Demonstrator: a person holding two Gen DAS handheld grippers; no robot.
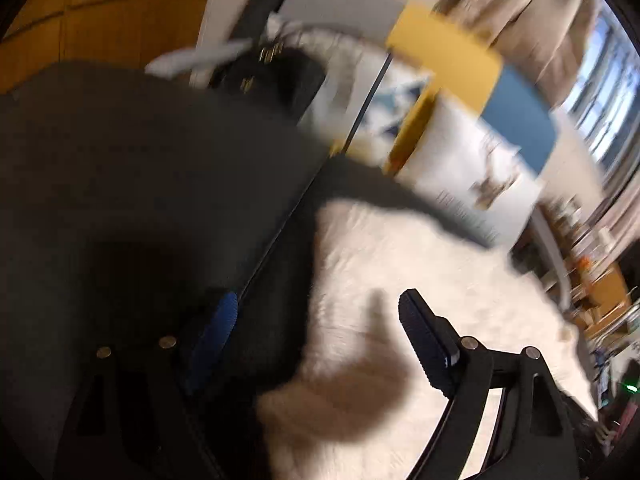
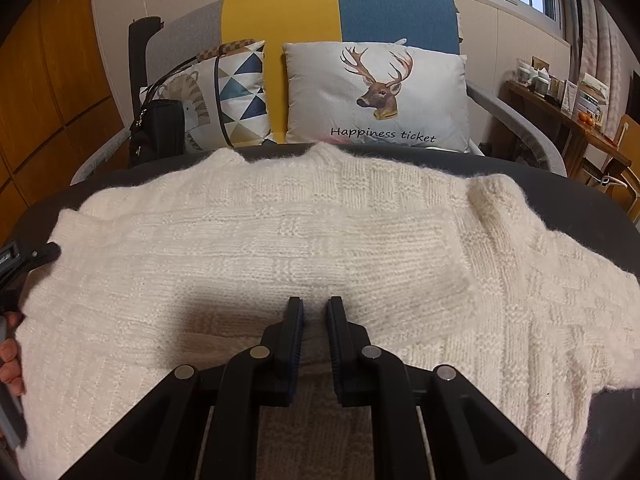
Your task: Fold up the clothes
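Observation:
A cream knitted sweater [image 2: 280,240] lies spread flat on a dark grey table [image 2: 560,200], with one sleeve folded across its body. My right gripper [image 2: 314,312] sits low over the near part of the sweater. Its jaws are nearly together, with a ridge of the knit pinched between them. In the blurred left wrist view my left gripper [image 1: 320,308] stands open over the sweater's [image 1: 420,264] left edge, where it meets the table [image 1: 140,160]. Nothing is held between its pads. One of its black fingertips [image 2: 48,252] shows at the sweater's left side in the right wrist view.
A person's hand [image 2: 10,360] is at the left edge. Behind the table stands a yellow and blue sofa [image 2: 300,12] with a deer cushion [image 2: 376,96], a triangle-pattern cushion [image 2: 236,96] and a black bag [image 2: 160,128]. A wooden side table [image 2: 560,108] with jars is at the right.

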